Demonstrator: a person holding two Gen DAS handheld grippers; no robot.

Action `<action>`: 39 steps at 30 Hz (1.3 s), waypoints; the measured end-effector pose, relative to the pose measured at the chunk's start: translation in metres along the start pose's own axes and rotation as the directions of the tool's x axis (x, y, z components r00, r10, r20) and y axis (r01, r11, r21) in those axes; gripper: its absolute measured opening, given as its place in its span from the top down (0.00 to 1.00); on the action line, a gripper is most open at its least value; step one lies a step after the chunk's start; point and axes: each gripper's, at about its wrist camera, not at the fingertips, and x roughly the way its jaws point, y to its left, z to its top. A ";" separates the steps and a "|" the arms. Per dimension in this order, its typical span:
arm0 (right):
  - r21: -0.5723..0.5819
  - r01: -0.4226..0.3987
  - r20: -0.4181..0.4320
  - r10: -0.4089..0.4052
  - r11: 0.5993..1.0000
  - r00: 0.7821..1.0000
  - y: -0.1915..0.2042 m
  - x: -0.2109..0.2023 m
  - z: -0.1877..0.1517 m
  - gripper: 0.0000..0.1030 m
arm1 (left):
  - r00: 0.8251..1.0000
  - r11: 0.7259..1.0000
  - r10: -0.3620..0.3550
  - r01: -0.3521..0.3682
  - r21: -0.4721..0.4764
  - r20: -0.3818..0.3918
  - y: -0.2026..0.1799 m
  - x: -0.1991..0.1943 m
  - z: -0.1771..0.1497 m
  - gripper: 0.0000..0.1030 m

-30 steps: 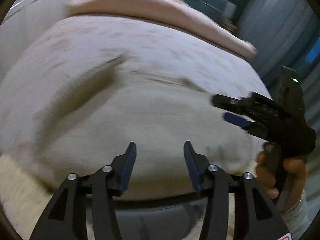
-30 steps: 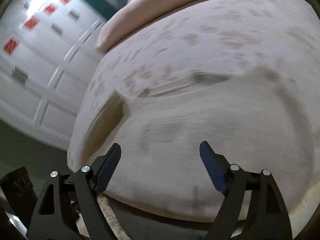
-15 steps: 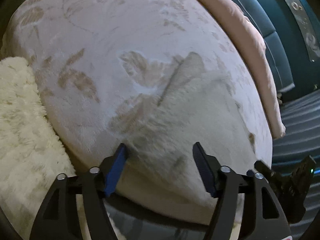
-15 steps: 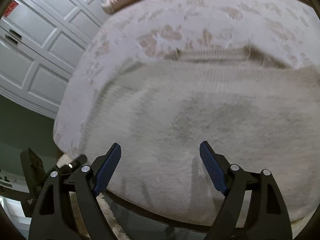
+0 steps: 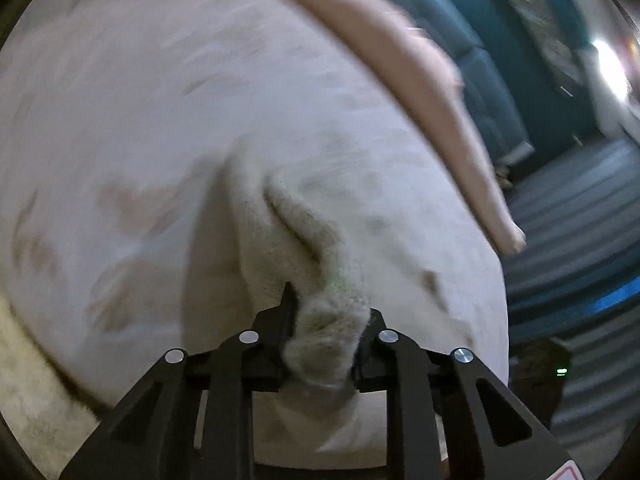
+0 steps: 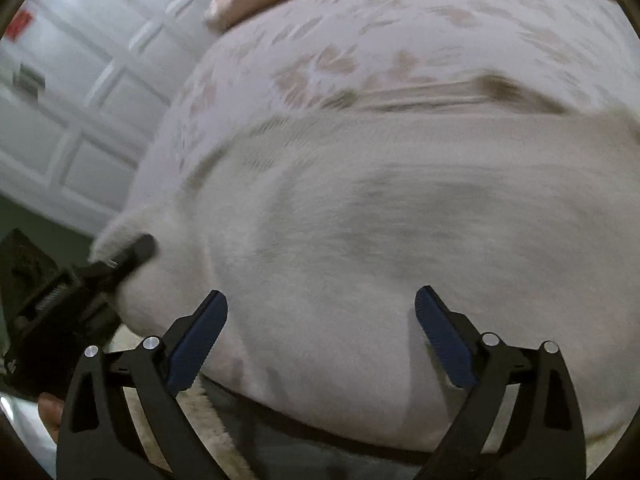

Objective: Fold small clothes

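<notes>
**Ana:** Since a second ago the left gripper (image 5: 325, 334) has dropped to the near edge of the bed, and its jaws have just been closing; they now pinch a bunched corner of the pale cream fuzzy knitted garment (image 5: 304, 240).

**Ben:** And the right gripper (image 6: 320, 332)?

**Ana:** Its jaws have just been opening and stand spread above the knit with nothing between them. The garment lies flat across the patterned pinkish-white bedspread (image 6: 400, 20), its near hem at the bed's edge.

**Ben:** So how should this grab go?

**Ana:** I'd seat the right pads over the matching corner of the hem before lifting, catching both layers. The left view is blurred, so I can't tell how deep its bite is; a shallow one could slip off the fluffy knit. Then lift both corners evenly.
</notes>
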 end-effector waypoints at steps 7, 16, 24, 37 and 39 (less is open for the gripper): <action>0.269 -0.009 0.196 -0.046 0.963 0.979 -0.121 -0.114 -0.032 0.10 | 0.976 0.882 -0.205 0.217 0.419 -0.074 -0.181 0.004 -0.034 0.88; 0.476 -0.068 0.294 -0.086 0.877 0.952 -0.216 -0.175 -0.080 0.10 | 0.892 0.764 0.002 0.290 0.576 -0.453 -0.242 0.142 -0.183 0.87; 0.395 -0.159 0.240 0.065 0.905 0.969 -0.192 -0.134 -0.048 0.10 | 0.949 0.729 -0.003 0.217 0.650 -0.314 -0.217 0.065 -0.166 0.46; 0.252 -0.195 0.164 0.157 0.948 0.974 -0.139 -0.114 0.021 0.84 | 0.937 0.722 0.283 -0.068 0.689 -0.205 -0.137 0.075 -0.159 0.36; 0.208 -0.368 0.291 0.302 0.906 0.908 -0.138 -0.152 0.024 0.85 | 0.937 0.718 0.287 -0.073 0.692 -0.199 -0.136 0.079 -0.159 0.36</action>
